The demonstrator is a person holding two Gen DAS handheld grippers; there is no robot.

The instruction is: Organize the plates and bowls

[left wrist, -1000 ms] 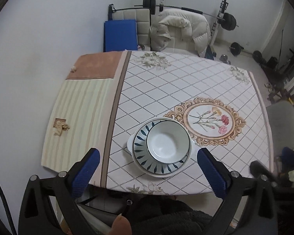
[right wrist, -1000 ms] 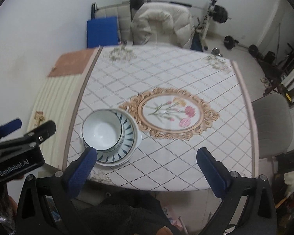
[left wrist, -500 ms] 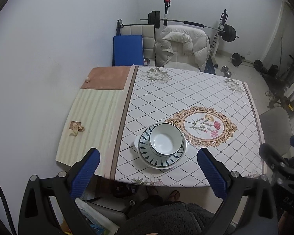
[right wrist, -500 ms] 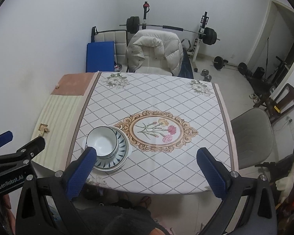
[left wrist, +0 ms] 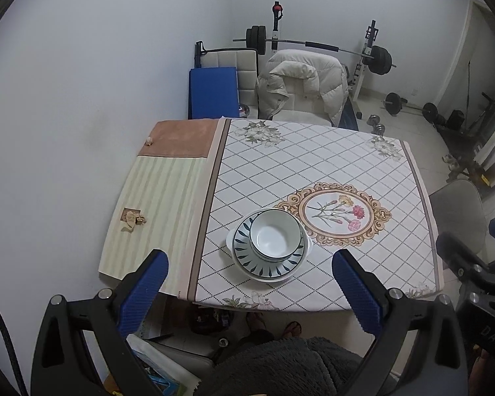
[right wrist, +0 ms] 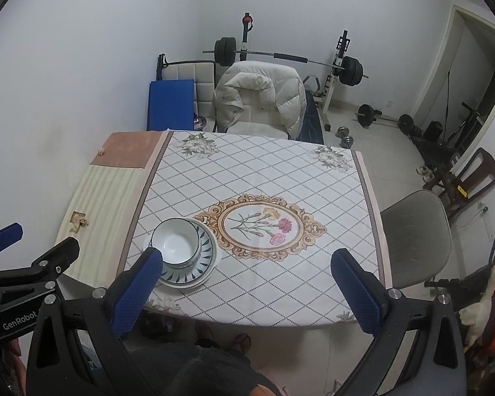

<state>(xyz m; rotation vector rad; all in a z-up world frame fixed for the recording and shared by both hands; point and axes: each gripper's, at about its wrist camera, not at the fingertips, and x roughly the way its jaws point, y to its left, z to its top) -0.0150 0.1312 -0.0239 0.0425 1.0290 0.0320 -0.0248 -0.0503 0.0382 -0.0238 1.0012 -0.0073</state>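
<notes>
Tools higher, bowl far below

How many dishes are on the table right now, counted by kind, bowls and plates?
Bowls: 1, the white bowl on top of the stack.
Plates: 2, the blue-patterned plate under the bowl and the plain white plate at the bottom, only its rim showing.
Total: 3 dishes, all in one stack on the table.

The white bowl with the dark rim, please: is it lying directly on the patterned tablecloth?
No, the white bowl with the dark rim sits inside the blue-striped plate, which rests on a white dish.
</notes>
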